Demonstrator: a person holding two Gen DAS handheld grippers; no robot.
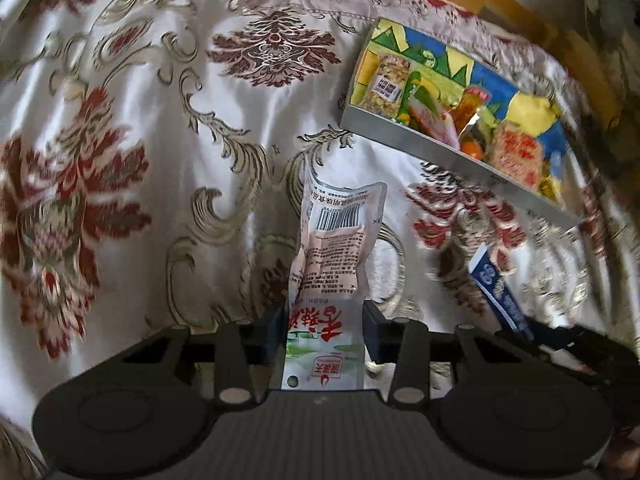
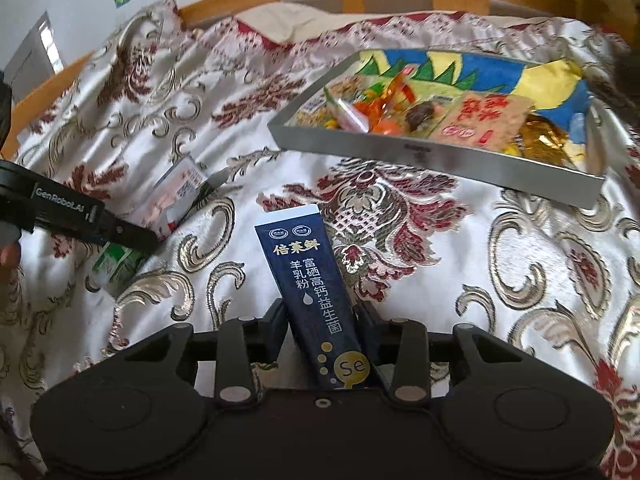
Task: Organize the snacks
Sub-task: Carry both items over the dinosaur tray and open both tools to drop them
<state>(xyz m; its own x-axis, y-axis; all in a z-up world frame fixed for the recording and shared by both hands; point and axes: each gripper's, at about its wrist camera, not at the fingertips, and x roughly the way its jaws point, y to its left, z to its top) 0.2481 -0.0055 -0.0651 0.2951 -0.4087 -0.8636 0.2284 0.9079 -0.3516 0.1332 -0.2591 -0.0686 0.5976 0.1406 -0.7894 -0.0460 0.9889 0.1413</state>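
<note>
My left gripper (image 1: 325, 332) pinches a white snack packet (image 1: 334, 264) by its lower end, barcode pointing forward; my right gripper (image 2: 324, 328) clamps a navy stick sachet (image 2: 310, 288) the same way; ahead and to the right of both sits the grey tray (image 2: 420, 152) of snacks, resting on the floral bedspread (image 1: 160, 140).

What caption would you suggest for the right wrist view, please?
Right gripper holds a navy sachet above the floral bedspread, snack-filled tray ahead.
</note>
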